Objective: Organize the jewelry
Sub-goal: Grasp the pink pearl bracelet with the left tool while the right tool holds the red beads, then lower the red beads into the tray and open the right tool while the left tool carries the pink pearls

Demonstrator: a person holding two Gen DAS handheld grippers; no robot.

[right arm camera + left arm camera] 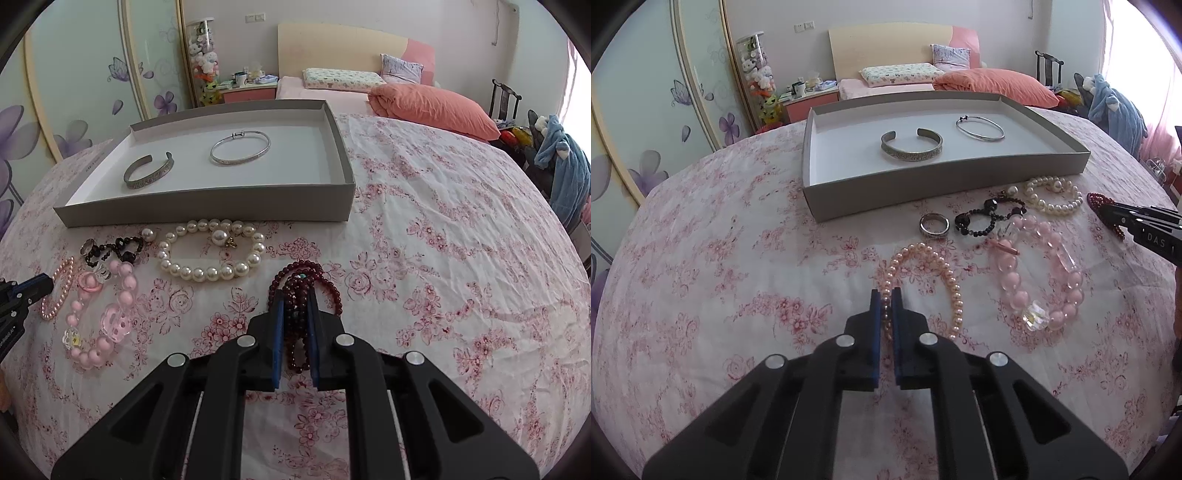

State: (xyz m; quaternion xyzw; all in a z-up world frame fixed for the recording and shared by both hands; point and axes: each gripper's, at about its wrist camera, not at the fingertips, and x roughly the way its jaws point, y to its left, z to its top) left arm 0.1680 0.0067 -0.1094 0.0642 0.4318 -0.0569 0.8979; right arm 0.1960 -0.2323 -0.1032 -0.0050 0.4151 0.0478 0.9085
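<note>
- Pink floral cloth (738, 277) is spread over the table; all loose jewelry lies on it, near side of a grey shallow box (923, 184).
- Inside the box, an engraved silver cuff (911, 146) is seen at left and a thin silver bangle (980, 128) at right, apart from each other.
- The left gripper (886, 299) is closed narrowly on the left side of a small pink pearl bracelet (945, 273), one strand pinched between the blue pads.
- The right gripper (295, 299) is clamped on a bunched dark red bead strand (328, 280), further right.
- Between the two are noted: a large pink bead bracelet (1045, 277), a black bead bracelet (990, 218), a silver ring (934, 224) and a white pearl bracelet (210, 254), nearest the box.
</note>
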